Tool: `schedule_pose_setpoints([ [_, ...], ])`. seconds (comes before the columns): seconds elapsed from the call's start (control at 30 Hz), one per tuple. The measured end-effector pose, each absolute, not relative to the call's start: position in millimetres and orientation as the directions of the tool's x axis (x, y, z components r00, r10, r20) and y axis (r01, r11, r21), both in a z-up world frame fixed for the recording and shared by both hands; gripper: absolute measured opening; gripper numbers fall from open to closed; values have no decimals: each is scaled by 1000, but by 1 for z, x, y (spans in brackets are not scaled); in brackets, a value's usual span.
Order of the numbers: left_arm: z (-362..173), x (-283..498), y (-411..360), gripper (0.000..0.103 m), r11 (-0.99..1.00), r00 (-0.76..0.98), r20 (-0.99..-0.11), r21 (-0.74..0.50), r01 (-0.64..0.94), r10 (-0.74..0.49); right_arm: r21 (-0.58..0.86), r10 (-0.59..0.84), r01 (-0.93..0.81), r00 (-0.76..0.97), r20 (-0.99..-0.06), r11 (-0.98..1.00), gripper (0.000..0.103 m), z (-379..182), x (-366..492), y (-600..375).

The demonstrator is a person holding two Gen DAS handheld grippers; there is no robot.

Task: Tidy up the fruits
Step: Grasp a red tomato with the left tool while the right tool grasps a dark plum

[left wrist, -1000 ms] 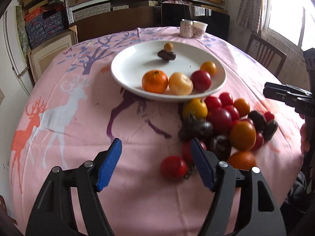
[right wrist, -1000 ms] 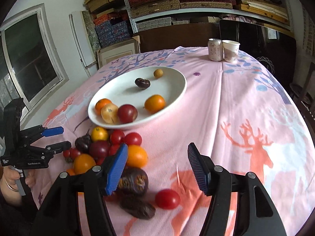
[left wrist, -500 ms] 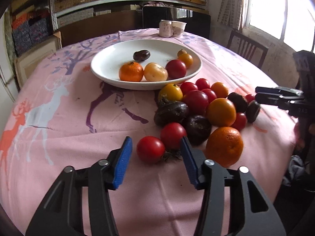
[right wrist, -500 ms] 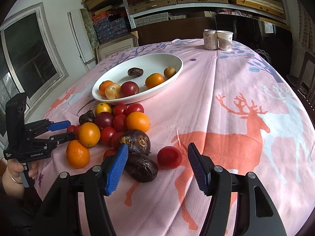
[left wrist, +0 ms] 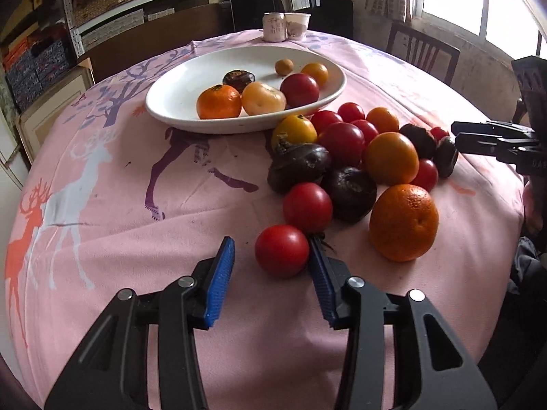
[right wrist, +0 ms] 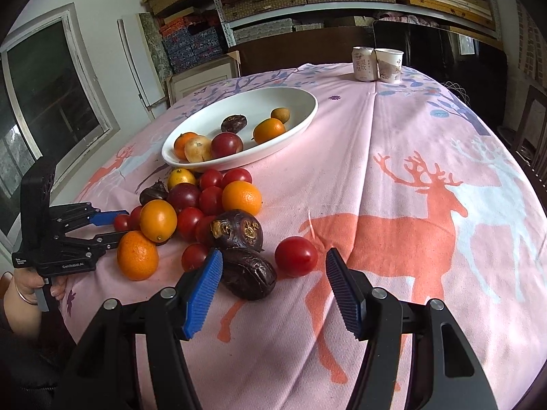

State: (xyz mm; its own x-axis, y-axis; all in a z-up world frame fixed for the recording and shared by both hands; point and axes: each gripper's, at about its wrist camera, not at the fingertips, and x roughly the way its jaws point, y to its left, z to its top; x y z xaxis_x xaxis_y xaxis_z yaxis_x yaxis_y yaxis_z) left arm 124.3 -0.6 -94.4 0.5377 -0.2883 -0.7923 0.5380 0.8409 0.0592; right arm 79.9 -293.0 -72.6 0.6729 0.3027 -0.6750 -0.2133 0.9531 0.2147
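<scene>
A white plate [left wrist: 177, 102] [right wrist: 301, 116] holds several fruits. A pile of tomatoes, oranges and dark fruits lies on the pink cloth in front of it. My left gripper [left wrist: 271, 256] is open, its blue fingers on either side of a red tomato [left wrist: 282, 250], with the right finger touching it. It shows in the right wrist view [right wrist: 106, 227]. My right gripper [right wrist: 273, 266] is open and low over the cloth, with a red tomato [right wrist: 296, 256] and a dark wrinkled fruit [right wrist: 248, 277] between its fingers. It shows in the left wrist view [left wrist: 459, 136].
A can [right wrist: 363, 63] and a paper cup [right wrist: 389, 65] stand at the table's far edge. A big orange [left wrist: 403, 222] lies right of my left gripper. A chair [left wrist: 424, 54] stands behind the table. Shelves with boxes fill the back wall.
My left gripper has moved forward and lower to the near red tomato and has narrowed around it. My right gripper has come closer to its tomato and the dark fruit.
</scene>
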Motion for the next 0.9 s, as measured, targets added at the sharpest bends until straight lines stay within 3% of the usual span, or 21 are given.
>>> schedule_pose_setpoints([
  [0.07, -94, 125, 1, 41, 840, 533, -791, 46, 540, -299, 209, 303, -219, 670, -678, 953, 63, -74, 79, -290],
  [0.1, -94, 123, 2, 28, 834, 529, -785, 31, 551, -321, 204, 301, -222, 667, -681, 953, 63, -75, 78, -290],
  [0.23, -86, 110, 4, 28, 835, 596, -729, 61, 546, -337, 180, 303, -249, 660, -688, 952, 53, -76, 74, -286],
  [0.63, -80, 109, 17, 28, 866, 631, -692, 19, 500, -350, 127, 308, -311, 651, -694, 942, 51, -81, 77, -259],
  [0.7, -80, 110, 19, 28, 870, 632, -692, 13, 494, -348, 129, 300, -297, 654, -694, 946, 42, -81, 79, -259],
  [0.9, -79, 108, 20, 28, 873, 641, -685, 15, 487, -346, 148, 299, -273, 673, -677, 950, 42, -79, 73, -267],
])
